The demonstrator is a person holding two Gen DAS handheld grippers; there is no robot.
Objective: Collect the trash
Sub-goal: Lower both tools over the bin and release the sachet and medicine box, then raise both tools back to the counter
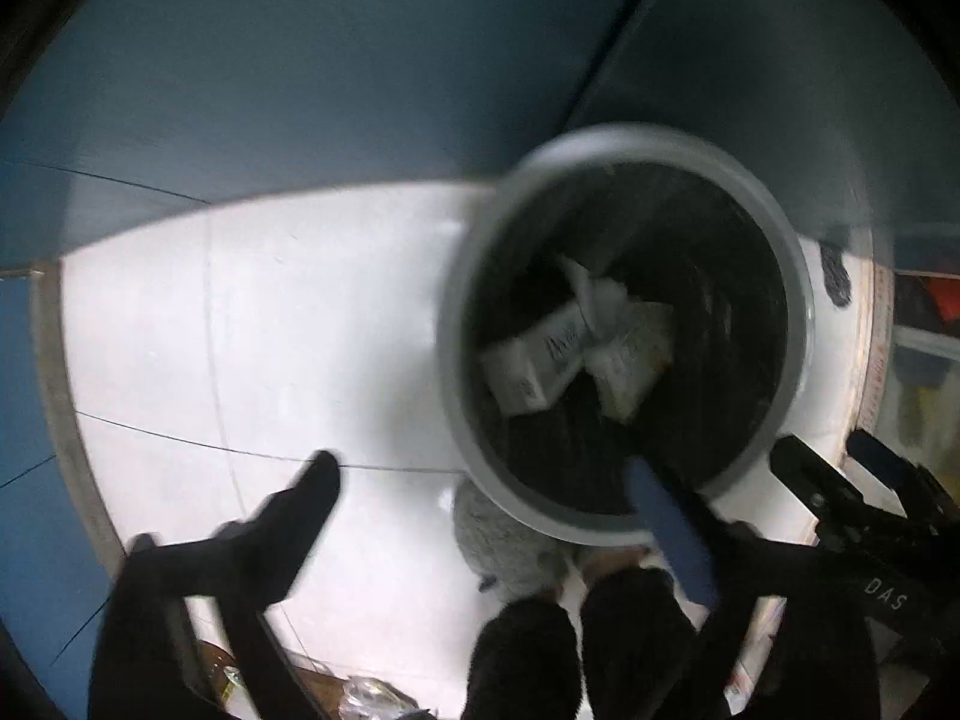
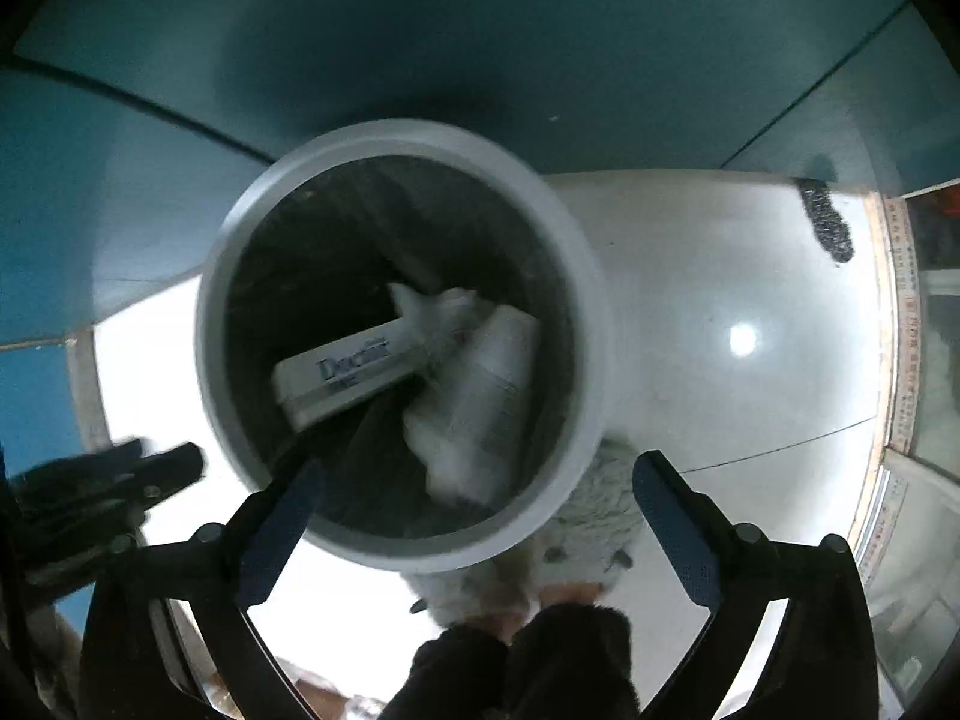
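A round grey trash bin (image 1: 798, 324) with a dark liner stands on the white floor; it also shows in the right wrist view (image 2: 588, 300). Inside lie a white box with blue lettering (image 2: 348, 372), also in the left wrist view (image 1: 540, 360), and crumpled white paper (image 2: 480, 402). My left gripper (image 1: 486, 480) is open and empty, its right finger over the bin's near rim. My right gripper (image 2: 480, 480) is open and empty, straddling the bin's near rim. The right gripper also shows in the left wrist view (image 1: 840, 480).
Blue wall panels (image 1: 300, 60) stand behind the bin. A grey fluffy slipper (image 1: 510, 546) and dark trouser legs (image 1: 600, 648) are below the bin. A dark scrap (image 2: 828, 222) lies on the floor at right. Clutter sits past the right threshold (image 1: 924, 360).
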